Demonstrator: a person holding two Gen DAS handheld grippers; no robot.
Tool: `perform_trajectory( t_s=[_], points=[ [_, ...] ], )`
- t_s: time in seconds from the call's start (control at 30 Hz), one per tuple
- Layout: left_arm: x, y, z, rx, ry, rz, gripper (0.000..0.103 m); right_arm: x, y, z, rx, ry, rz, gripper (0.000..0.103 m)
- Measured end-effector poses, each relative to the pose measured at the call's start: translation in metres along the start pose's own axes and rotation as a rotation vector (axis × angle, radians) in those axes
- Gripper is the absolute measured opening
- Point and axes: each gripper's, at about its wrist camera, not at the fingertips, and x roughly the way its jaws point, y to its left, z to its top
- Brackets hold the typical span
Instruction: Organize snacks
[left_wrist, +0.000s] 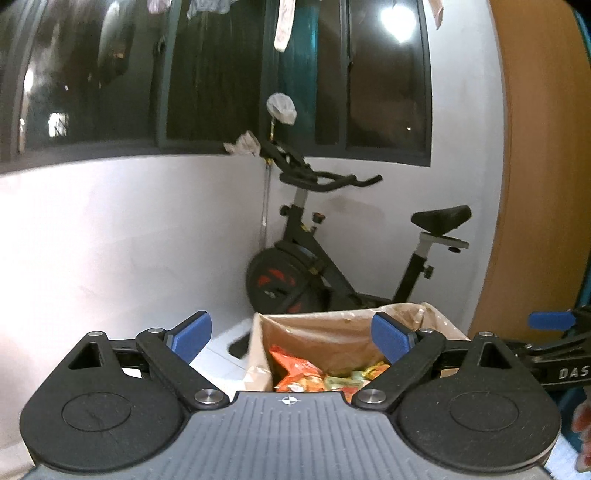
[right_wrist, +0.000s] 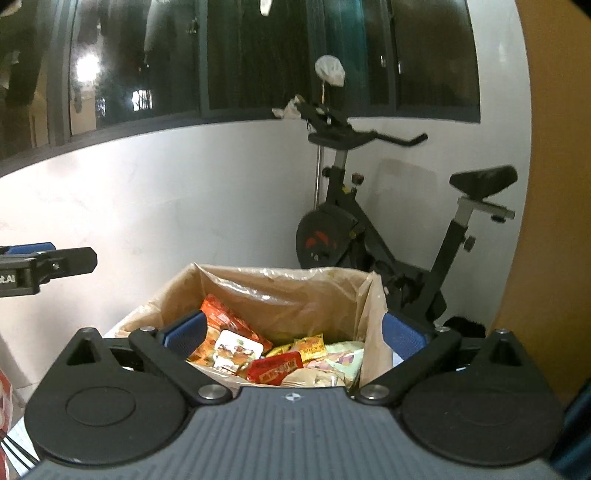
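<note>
Over the lined box (right_wrist: 266, 291) in the corner, I hold my right gripper (right_wrist: 293, 332) and left gripper (left_wrist: 293, 336) spread wide, both empty. Snack packets (right_wrist: 273, 354) already lie heaped inside; whether more remain outside, I cannot tell.

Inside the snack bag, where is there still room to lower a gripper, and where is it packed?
The brown bag is open-topped, and the upper part between its walls is free above the snacks. Its bottom is crowded: orange packet, red packet, yellow packet. Both the right gripper and left gripper are open.
</note>
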Motion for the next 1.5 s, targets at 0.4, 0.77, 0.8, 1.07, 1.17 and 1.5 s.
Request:
perform_trajectory(
  t_s=[0.4, 0.77, 0.8, 1.07, 1.17, 1.5],
  points=[
    [-0.033, -0.006, -0.001, -0.039, -0.025, -0.034, 0.095, -0.044, 0.008, 0.001, 0.051, -0.074, -0.015, 0.103],
    [-0.035, -0.005, -0.005, -0.065, -0.013, -0.039, 0.095, -0.049, 0.002, 0.002, 0.058, -0.086, -0.019, 0.103],
    [-0.036, -0.005, -0.006, -0.066, -0.013, -0.039, 0.095, -0.05, 0.002, 0.002, 0.057, -0.089, -0.016, 0.103],
    [-0.041, -0.004, -0.01, -0.078, -0.003, -0.047, 0.095, -0.051, 0.004, 0.002, 0.05, -0.093, -0.016, 0.103],
    [-0.042, -0.003, -0.012, -0.088, 0.004, -0.048, 0.095, -0.051, 0.005, 0.001, 0.051, -0.091, -0.021, 0.103],
    [-0.042, -0.002, -0.012, -0.091, 0.013, -0.046, 0.095, -0.049, 0.006, -0.001, 0.049, -0.077, -0.014, 0.103]
  ],
)
